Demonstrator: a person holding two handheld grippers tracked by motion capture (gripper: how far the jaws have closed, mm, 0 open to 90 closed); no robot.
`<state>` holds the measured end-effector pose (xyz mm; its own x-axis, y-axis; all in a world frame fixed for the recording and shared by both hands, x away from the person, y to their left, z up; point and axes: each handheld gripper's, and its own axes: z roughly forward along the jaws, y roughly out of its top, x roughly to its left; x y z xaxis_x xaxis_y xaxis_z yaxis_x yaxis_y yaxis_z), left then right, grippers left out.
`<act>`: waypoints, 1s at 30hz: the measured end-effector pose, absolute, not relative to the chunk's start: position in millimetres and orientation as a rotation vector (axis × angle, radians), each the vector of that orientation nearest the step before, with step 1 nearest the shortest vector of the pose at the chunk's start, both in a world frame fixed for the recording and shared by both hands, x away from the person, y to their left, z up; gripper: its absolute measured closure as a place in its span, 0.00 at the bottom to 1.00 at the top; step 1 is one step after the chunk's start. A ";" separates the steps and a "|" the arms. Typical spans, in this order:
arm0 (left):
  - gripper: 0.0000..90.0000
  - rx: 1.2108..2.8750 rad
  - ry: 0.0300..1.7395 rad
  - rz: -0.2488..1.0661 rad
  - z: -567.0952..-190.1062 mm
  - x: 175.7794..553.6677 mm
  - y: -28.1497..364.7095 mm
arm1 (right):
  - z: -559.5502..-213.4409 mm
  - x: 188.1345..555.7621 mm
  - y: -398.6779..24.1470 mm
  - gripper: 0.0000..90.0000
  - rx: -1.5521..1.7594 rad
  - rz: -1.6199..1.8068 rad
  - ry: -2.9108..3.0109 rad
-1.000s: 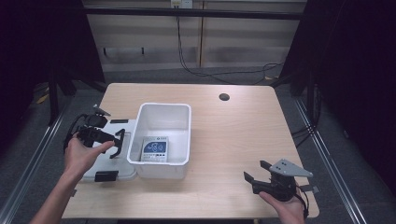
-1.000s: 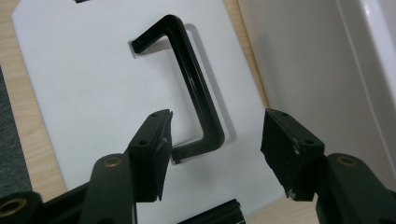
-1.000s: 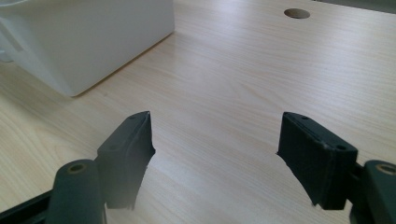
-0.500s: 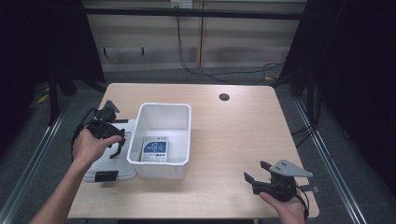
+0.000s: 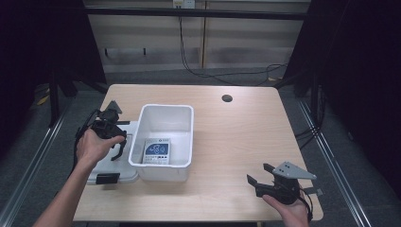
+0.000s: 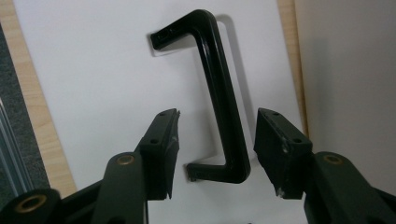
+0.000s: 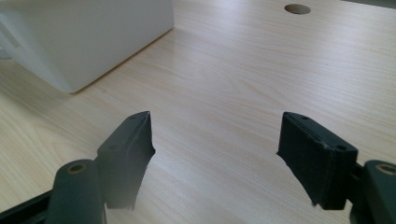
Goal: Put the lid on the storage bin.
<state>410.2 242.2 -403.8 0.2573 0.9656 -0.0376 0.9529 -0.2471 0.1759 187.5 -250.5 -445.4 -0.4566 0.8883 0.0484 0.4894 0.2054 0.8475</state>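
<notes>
Your left gripper [image 6: 217, 140] hangs jaws apart astride the black handle [image 6: 219, 93] on the white lid [image 5: 111, 163], partly hidden by your hand beside the white bin [image 5: 165, 137], while your right gripper [image 7: 215, 154] gapes over bare tabletop [image 5: 236, 137]

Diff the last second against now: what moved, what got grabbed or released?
The left gripper shifted slightly toward the white bin and now hangs open over the lid, jaws either side of its black handle, not closed on it. Nothing was grabbed or released. The right gripper, bin, lid and the card in the bin stayed put.
</notes>
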 end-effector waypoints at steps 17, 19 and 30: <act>0.55 2.400 1.920 0.111 -415.0 425.6 233.8 | -447.2 189.0 -248.9 0.28 1.280 1.162 2.054; 0.55 2.398 1.920 0.093 -416.1 427.1 233.8 | -447.3 189.0 -248.7 0.28 1.279 1.162 2.055; 0.59 2.467 1.911 0.089 -426.3 431.2 223.6 | -448.0 189.6 -248.6 0.28 1.278 1.160 2.065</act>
<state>431.2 223.6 -426.3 0.2488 0.9680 0.0332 0.9669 -0.2502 0.0507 189.6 -248.6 -448.0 -0.4715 0.8802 0.0546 0.5047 0.2186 0.8352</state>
